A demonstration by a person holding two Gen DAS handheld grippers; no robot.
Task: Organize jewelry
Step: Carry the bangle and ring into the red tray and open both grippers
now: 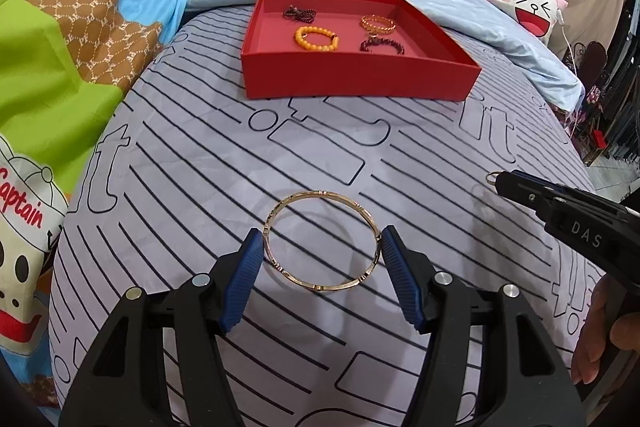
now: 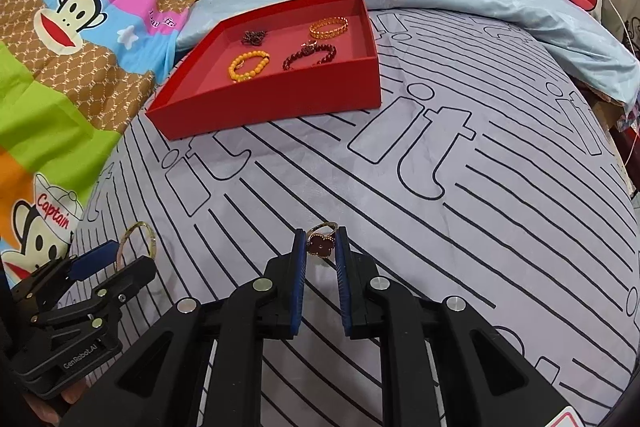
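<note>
- Right gripper [image 2: 321, 247], frame centre: pinching clover ring [image 2: 319, 245]; thin band could twist out.
- Left gripper [image 1: 321, 254]: clamps gold bangle [image 1: 321, 246] edgewise; may pop free.
- Red tray [image 1: 360, 77] upper centre.

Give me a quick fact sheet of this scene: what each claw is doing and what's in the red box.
surface: striped grey bedsheet
left gripper: jaws around gold bangle, pads at its sides
right gripper: shut on clover ring
red tray: holds four bracelets
tray contents: orange bead bracelet, gold chain bracelet, two dark red ones
left to stow: bangle, ring
</note>
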